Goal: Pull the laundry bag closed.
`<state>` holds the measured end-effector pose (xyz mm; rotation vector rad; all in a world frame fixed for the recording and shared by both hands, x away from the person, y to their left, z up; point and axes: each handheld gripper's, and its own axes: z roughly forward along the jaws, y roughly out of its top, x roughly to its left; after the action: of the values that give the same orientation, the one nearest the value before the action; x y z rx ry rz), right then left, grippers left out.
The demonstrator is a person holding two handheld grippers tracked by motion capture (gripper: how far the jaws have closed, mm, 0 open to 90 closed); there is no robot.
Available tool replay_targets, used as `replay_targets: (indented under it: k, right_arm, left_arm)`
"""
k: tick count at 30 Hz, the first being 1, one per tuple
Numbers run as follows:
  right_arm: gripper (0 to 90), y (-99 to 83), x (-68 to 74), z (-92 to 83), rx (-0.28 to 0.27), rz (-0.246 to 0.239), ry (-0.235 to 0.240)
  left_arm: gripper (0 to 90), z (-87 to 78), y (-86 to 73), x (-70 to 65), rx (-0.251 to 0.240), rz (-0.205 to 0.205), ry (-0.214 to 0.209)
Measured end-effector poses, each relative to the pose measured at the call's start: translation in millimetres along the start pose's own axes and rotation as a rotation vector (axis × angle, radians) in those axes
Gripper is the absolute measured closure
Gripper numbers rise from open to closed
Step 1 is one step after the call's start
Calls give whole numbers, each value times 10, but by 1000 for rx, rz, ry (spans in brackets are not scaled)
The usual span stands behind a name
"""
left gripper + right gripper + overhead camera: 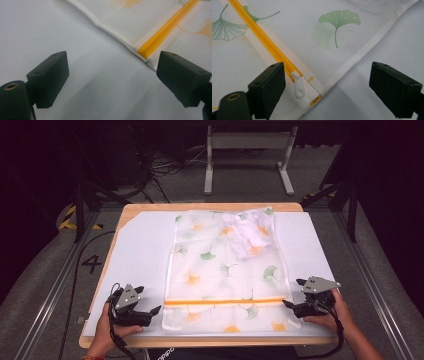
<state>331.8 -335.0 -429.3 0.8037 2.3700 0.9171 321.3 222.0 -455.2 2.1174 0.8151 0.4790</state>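
A white mesh bag (227, 270) printed with green and orange ginkgo leaves lies flat on the table. An orange zipper (225, 302) runs across its near end. A crumpled white cloth (247, 232) sits in the bag's far right part. My left gripper (156, 313) rests open beside the bag's near left corner; in the left gripper view the zipper's end (167, 27) lies just ahead of the open jaws (112, 72). My right gripper (289, 306) is open at the zipper's right end. In the right gripper view the white zipper pull (297, 83) lies between the jaws (327, 80), untouched.
A white mat (140, 250) covers the wooden table, with bare strips left and right of the bag. Behind the table stand a metal frame (247, 150) and loose cables on the grey floor. A "4" (91, 263) is marked on the floor at left.
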Motion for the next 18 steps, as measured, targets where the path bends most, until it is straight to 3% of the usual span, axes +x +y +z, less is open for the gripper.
replay_targets:
  k: [18]
  right_arm:
    - [167,29,3,-22,-15,12,9]
  left_arm:
    - [124,-8,9,11,7,-6,10]
